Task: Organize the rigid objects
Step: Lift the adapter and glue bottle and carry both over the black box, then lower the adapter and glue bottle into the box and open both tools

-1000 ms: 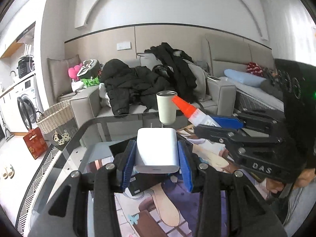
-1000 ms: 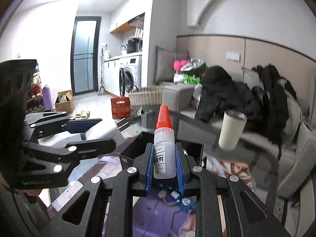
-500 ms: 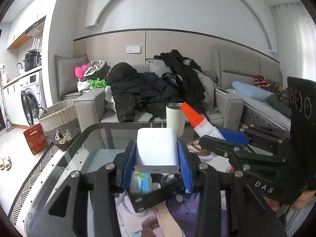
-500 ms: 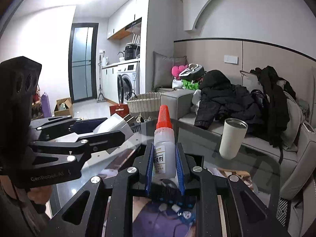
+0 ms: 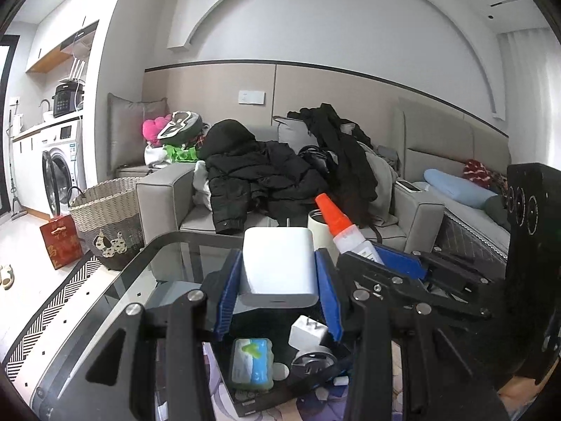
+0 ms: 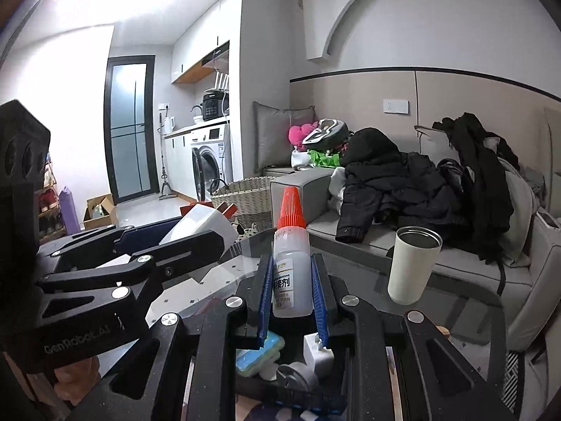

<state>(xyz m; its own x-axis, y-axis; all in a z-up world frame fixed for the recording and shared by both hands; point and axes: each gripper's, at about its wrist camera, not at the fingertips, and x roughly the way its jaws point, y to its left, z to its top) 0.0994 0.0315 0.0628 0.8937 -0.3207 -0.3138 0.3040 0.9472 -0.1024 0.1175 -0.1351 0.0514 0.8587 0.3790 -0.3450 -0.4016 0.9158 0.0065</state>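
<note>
My left gripper is shut on a white charger block, held above a black tray on the glass table. The tray holds a green-blue packet, a small white plug and a grey plug. My right gripper is shut on a glue bottle with an orange cap, also above the tray. The glue bottle shows in the left wrist view, close to the right of the charger. The charger shows in the right wrist view at the left.
A white tumbler stands on the glass table near its far edge. Behind it is a grey sofa piled with black coats. A wicker basket and a red box sit on the floor at the left.
Both grippers have risen and tilted up, still holding their objects. The tray's contents have come into view beneath the fingers, and the two grippers have drawn closer together.
</note>
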